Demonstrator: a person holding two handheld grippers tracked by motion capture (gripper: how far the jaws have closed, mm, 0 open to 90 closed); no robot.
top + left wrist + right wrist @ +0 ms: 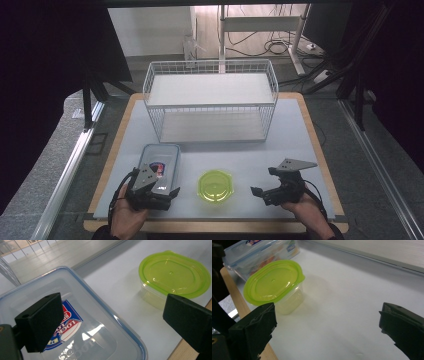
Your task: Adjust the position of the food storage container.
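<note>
Between both grippers' spread fingers sits the green-lidded tub (215, 185), wire basket (210, 100) behind.

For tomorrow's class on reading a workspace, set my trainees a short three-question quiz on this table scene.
1. True or false: the left gripper is shut on the clear lock-lid container.
2. What colour is the lid of the small round container?
3. Which stands farthest from the person: A) the white wire rack, B) the small round container, C) the right gripper?

Key: 1 false, its jaws stand open over that container; 2 lime green; 3 A.
</note>
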